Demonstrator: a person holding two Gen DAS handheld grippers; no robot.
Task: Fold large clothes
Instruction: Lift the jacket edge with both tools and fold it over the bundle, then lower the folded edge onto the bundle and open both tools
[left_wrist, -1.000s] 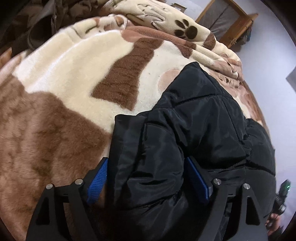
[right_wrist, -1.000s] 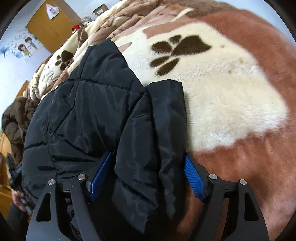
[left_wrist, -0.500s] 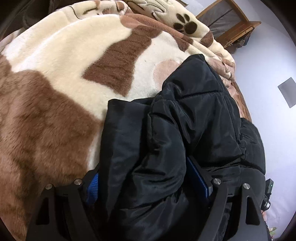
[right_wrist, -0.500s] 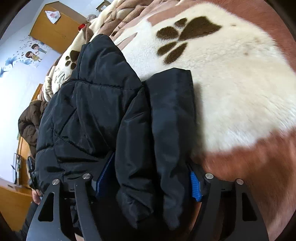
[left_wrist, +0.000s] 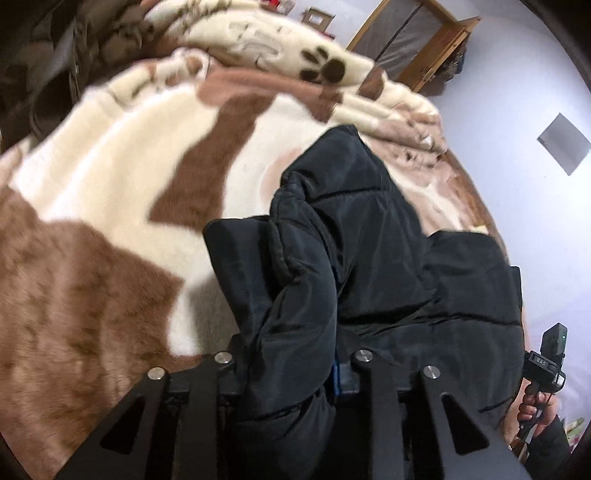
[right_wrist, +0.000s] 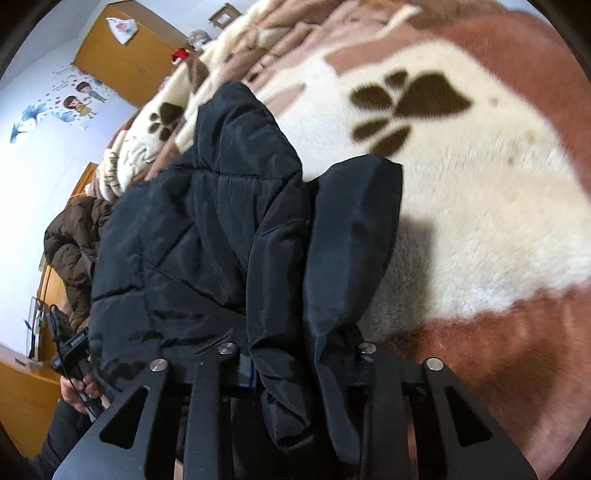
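Both pairs of jaws, wide a second ago, are closing on bunched black jacket (left_wrist: 369, 258) — left gripper (left_wrist: 291, 365) and right gripper (right_wrist: 299, 358), low centre of each frame — so lift evenly, keeping its edge level.

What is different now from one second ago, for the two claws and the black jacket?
Both claws were open around the jacket's near edge; now their jaws are closing, each with a bunch of fabric between them. The left claw and the right claw pinch the black puffer jacket, and its gripped edge has lifted off the paw-print blanket, leaving a shadow. The blanket and the jacket's far end stay as they were.
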